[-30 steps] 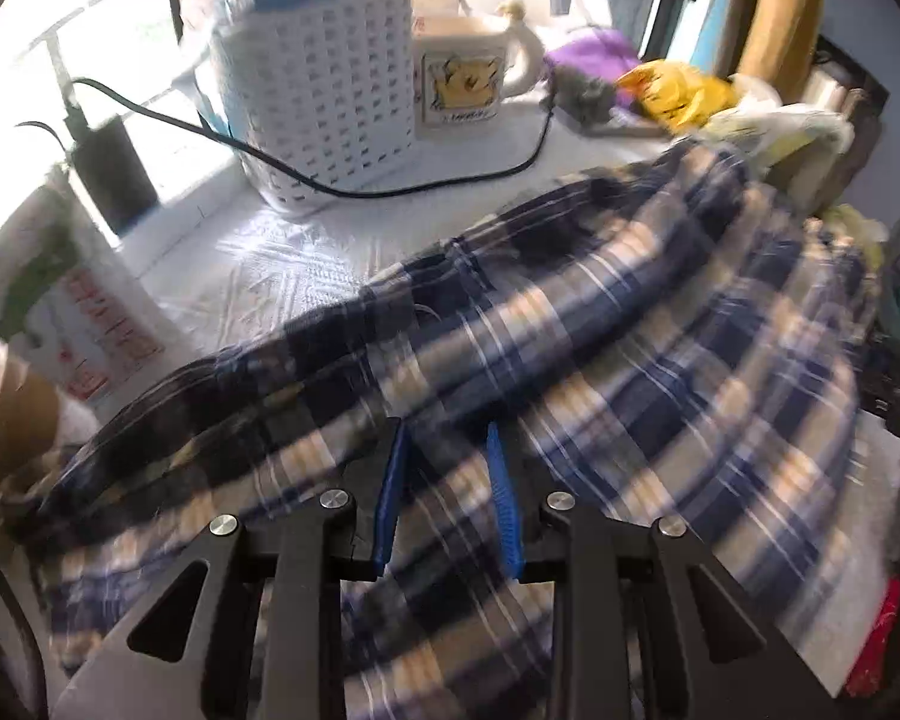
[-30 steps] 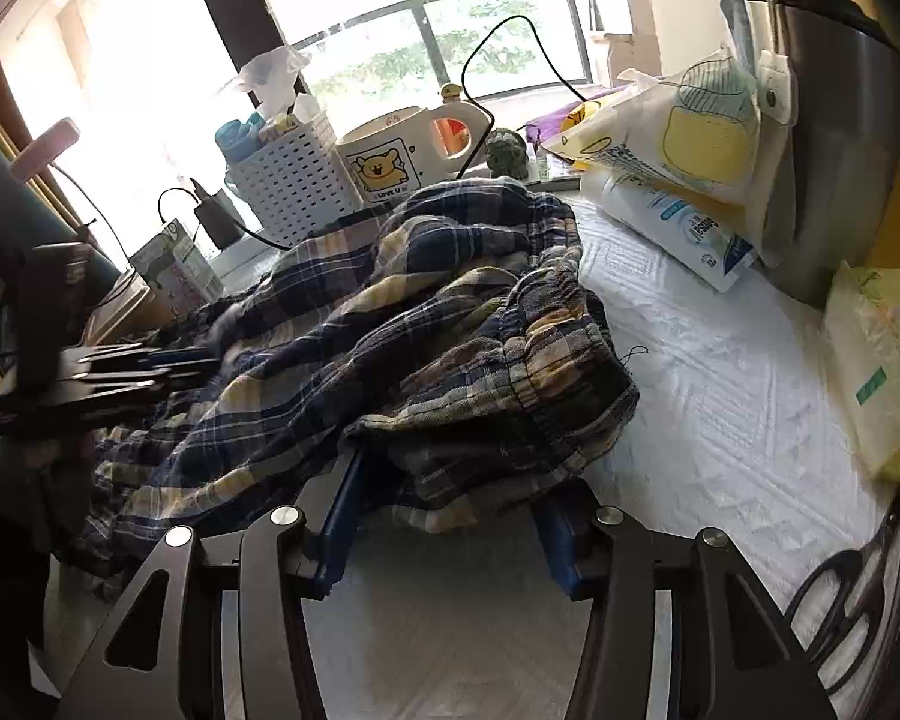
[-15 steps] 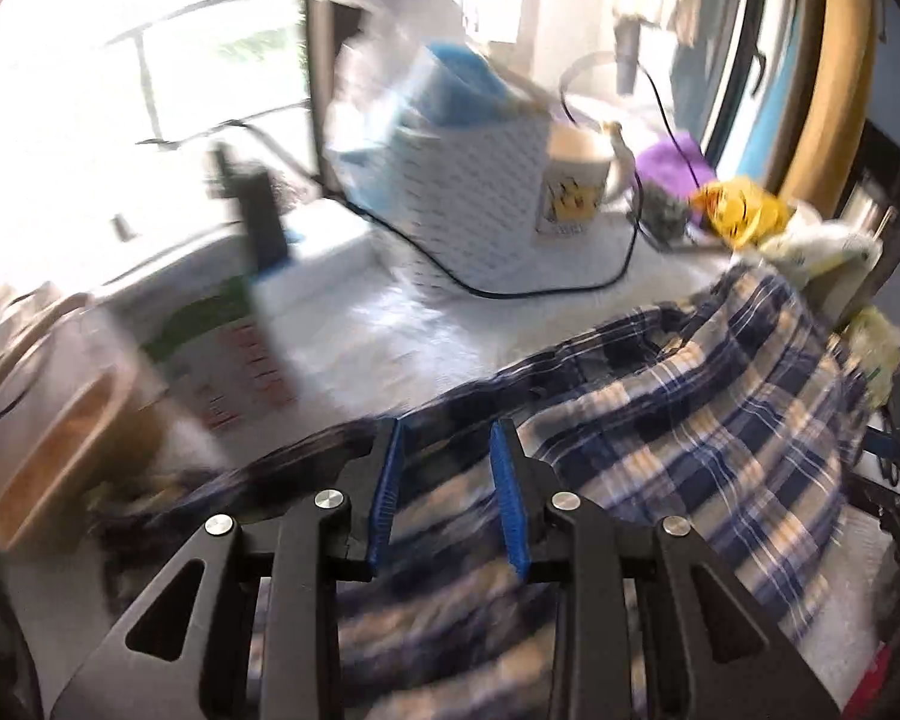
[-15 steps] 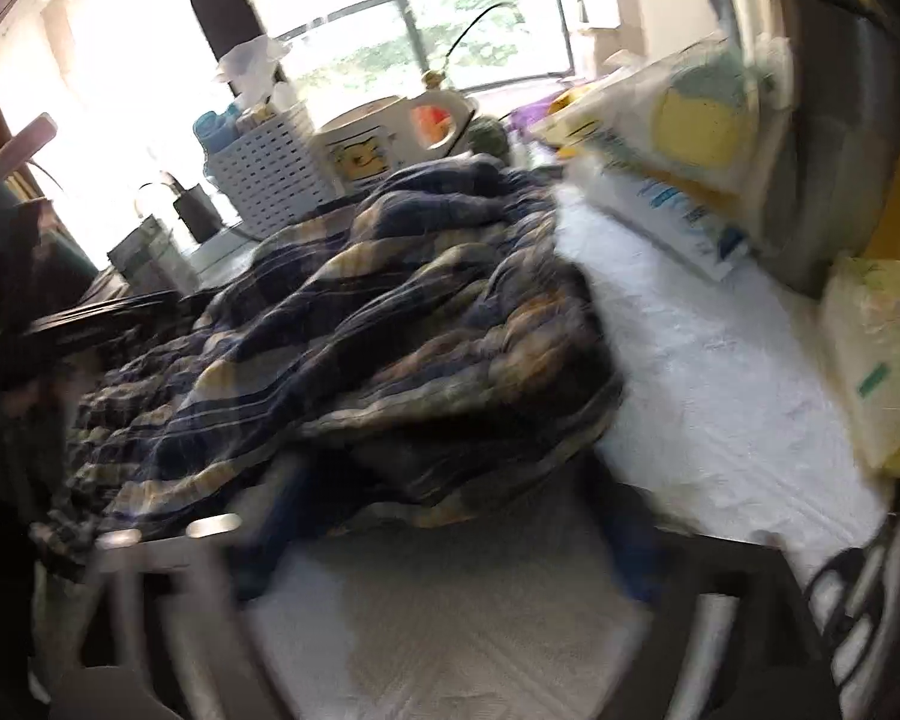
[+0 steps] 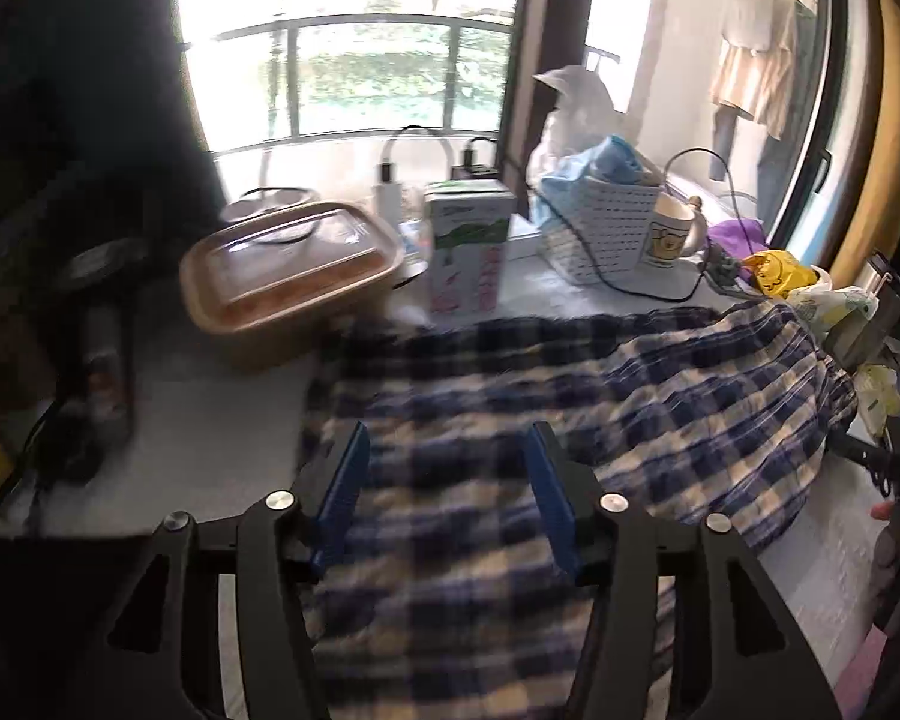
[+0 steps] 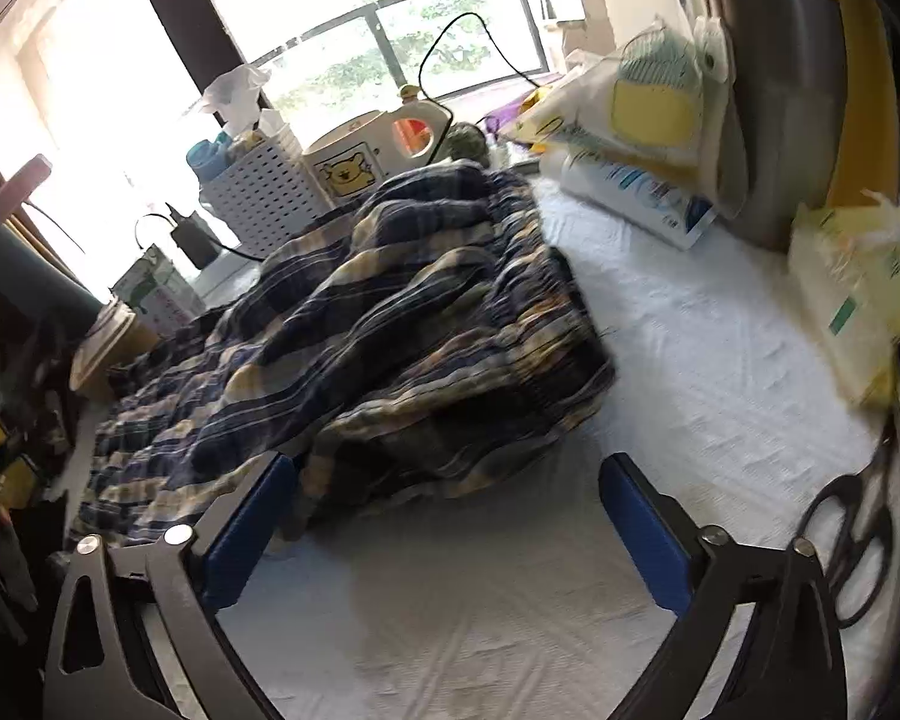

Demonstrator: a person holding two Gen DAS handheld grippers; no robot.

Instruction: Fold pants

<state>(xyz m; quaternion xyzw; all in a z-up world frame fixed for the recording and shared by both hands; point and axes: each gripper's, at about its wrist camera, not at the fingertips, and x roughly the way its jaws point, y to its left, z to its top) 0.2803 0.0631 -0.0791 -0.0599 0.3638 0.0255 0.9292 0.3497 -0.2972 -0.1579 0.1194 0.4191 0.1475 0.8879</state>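
The blue and cream plaid pants (image 5: 600,408) lie bunched across the white table cover (image 6: 690,360), with the gathered waistband (image 6: 528,300) toward the right wrist view. My left gripper (image 5: 447,468) hovers over the blurred near part of the cloth. Its jaws are opening, and fabric shows in the gap without the blue pads (image 5: 345,480) pressing on it. My right gripper (image 6: 447,480) stands wide at the near waistband corner, its jaws closing slightly. The pants' edge (image 6: 354,468) reaches just inside its left pad, and neither pad grips it.
At the back stand a white perforated basket (image 5: 600,228), a bear mug (image 5: 672,234), a carton (image 5: 468,246) and a brown lidded container (image 5: 288,276), with a black cable among them. Packs (image 6: 630,192) and a grey appliance (image 6: 780,90) crowd the right. Scissors (image 6: 852,534) lie at the near right edge.
My left gripper let go of the plaid fold, spread its jaws and swung left and back, bringing the brown container into view. My right gripper opened wide off the waistband corner.
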